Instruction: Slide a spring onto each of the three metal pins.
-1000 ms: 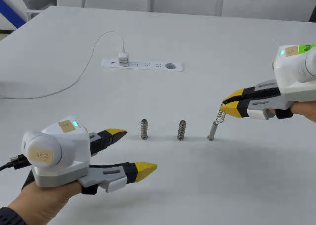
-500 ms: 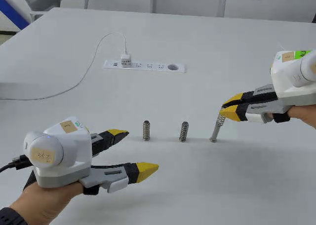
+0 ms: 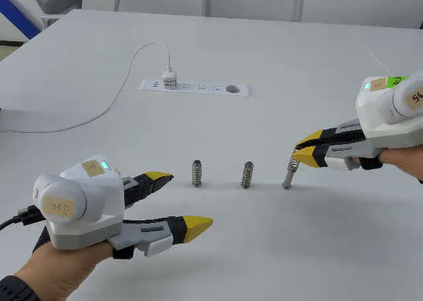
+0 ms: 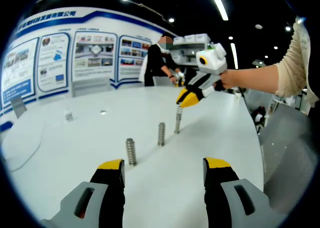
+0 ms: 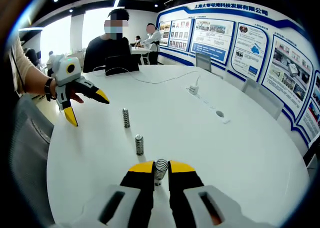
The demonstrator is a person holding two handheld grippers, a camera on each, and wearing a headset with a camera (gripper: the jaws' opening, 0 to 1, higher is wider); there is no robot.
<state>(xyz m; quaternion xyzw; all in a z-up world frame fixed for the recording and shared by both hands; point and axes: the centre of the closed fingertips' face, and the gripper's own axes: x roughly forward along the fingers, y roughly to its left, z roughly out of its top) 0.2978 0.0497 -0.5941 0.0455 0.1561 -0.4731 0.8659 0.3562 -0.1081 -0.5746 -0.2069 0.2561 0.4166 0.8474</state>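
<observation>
White tabletop [image 3: 297, 63] runs under everything, bare apart from a few small things. Taking the middle pin [image 3: 247, 174] as the marker: just to its right, the right gripper [image 3: 299, 151] has its yellow-tipped jaws pressed together on a spring [image 3: 293, 163]. The right gripper view shows this coil [image 5: 161, 169] pinched between the tips of that gripper [image 5: 160, 167]. The lower end of the coil sits over the top of the right pin [image 3: 288, 178], which seems to lean a little toward the gripper, its bare shank showing below.

The middle pin and the left pin [image 3: 196, 173] beside it each stand upright with a coil round them. So I judge two of the three done and the last threading in hand.

The next move likely calls for easing the coil straight down along the shank, keeping it in line with the lean, and then parting the jaws. A skewed push could tip the pin or let the coil spring off.

Nearer the person than the middle pin and off to its left, the left gripper [image 3: 185, 199] hovers with its jaws wide apart, holding nothing. Its own view shows the same gap [image 4: 164, 165], with the row of pins ahead.

Beyond the middle pin, well apart, lies a white power strip [image 3: 193, 87] with a charger plugged in and a cable [image 3: 125, 76] curving away left. Chairs stand at the far edge. The gripper views show blue-trimmed wall posters, ceiling lights and people seated at the table.
</observation>
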